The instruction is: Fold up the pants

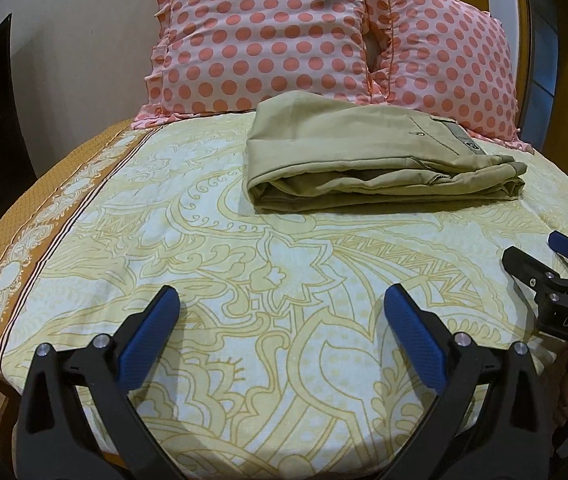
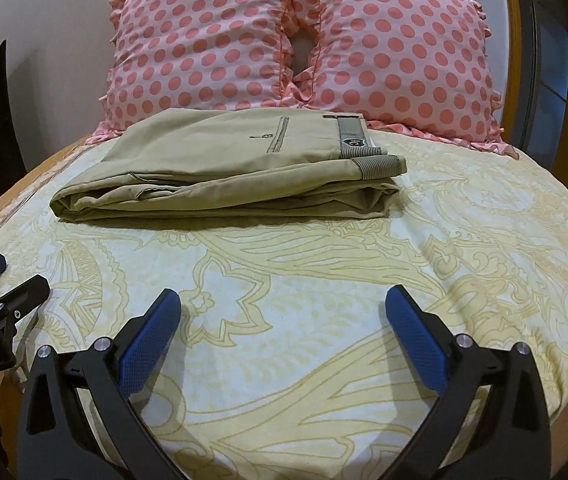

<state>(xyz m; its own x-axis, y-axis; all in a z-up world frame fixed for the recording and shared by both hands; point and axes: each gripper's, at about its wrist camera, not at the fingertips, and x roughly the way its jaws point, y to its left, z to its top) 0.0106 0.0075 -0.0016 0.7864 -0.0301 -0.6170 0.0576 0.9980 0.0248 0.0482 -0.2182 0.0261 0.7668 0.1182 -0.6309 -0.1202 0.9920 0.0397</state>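
Observation:
Khaki pants (image 1: pixel 364 156) lie folded into a compact stack on the bed, waistband and back pocket on top; they also show in the right wrist view (image 2: pixel 224 172). My left gripper (image 1: pixel 280 300) is open and empty, hovering over the sheet well short of the pants. My right gripper (image 2: pixel 282 300) is open and empty, also short of the pants. The right gripper shows at the right edge of the left wrist view (image 1: pixel 532 252). The left gripper shows at the left edge of the right wrist view (image 2: pixel 12 276).
The bed has a cream and yellow patterned sheet (image 1: pixel 244 280) with an orange border (image 1: pixel 24 248) at the left. Two pink polka-dot pillows (image 2: pixel 204 40) (image 2: pixel 404 60) lean against the wooden headboard (image 2: pixel 512 40) just behind the pants.

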